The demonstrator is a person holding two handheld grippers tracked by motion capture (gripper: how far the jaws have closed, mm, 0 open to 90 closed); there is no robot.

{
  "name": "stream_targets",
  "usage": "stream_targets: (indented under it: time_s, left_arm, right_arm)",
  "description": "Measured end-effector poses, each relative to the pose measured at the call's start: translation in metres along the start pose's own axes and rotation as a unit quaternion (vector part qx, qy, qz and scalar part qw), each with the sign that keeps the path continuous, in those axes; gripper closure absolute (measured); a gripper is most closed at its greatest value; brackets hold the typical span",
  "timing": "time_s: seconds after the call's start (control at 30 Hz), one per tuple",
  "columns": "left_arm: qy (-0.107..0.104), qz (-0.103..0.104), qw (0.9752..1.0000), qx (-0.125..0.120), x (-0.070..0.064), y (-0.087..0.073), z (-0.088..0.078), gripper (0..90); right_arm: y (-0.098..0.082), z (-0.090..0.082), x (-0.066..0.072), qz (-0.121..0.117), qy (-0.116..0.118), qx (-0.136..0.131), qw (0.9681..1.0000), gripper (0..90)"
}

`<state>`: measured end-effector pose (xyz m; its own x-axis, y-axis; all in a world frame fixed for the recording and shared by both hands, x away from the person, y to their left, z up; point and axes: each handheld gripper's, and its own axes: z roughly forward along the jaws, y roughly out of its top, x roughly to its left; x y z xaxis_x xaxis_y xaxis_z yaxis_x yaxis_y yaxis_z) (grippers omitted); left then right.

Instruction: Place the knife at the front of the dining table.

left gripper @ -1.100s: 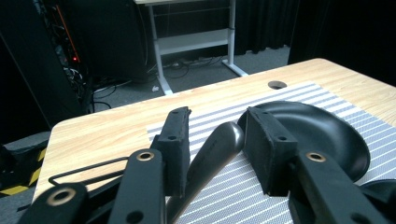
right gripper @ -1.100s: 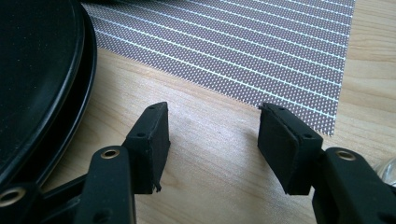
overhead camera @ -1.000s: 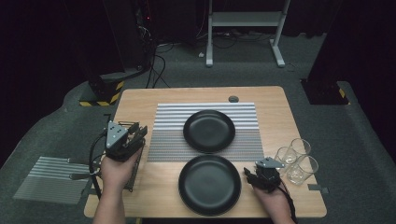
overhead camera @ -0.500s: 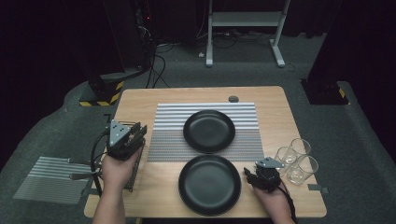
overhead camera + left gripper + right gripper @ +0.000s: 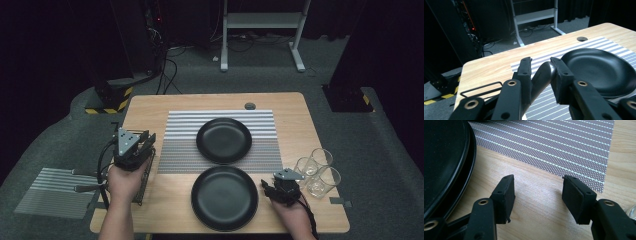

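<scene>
- handle of a dark metal utensil sits between the black pads of the left gripper; the jaws have just been closing and now press on it from both sides, its rounded end poking out past the tips toward 12 o'clock.
- right gripper stands part open with nothing between the pads, just bare wood of the table.
- near plate lies at 9 o'clock of the right gripper, just beside it; three glasses stand close at 2 o'clock.
- far plate rests on the striped mat, at 3 o'clock of the left gripper.
- wire rack lies under the left hand at the table's left edge.
- both forearms come in from 6 o'clock; the left gripper is raised, the right hand low on the table.
</scene>
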<state>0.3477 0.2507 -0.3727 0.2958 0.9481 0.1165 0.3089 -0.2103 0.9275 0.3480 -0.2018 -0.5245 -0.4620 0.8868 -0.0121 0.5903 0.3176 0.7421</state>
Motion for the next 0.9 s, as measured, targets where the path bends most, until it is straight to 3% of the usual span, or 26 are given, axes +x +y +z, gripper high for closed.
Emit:
stream_targets:
  time_s: [0.07, 0.47, 0.6, 0.9]
  left_arm:
    - [0.001, -0.015, 0.9999, -0.006, 0.001, 0.0, 0.0, 71.4]
    - [0.0, -0.03, 0.9995, -0.01, 0.008, 0.0, -0.004, 71.5]
    - [0.001, -0.026, 0.9997, -0.004, 0.01, 0.002, -0.005, 71.8]
    - [0.001, -0.025, 0.9995, -0.017, 0.016, -0.001, -0.012, 73.1]
  right_arm:
    - [0.0, 0.0, 0.001, 0.007, 0.0, 0.002, 1.0, 43.2]
    - [0.0, 0.0, 0.0, 0.001, 0.002, -0.001, 1.0, 43.2]
    - [0.0, 0.0, -0.001, -0.002, 0.001, -0.001, 1.0, 43.2]
    - [0.0, 0.0, 0.0, 0.003, 0.003, 0.001, 1.0, 43.2]
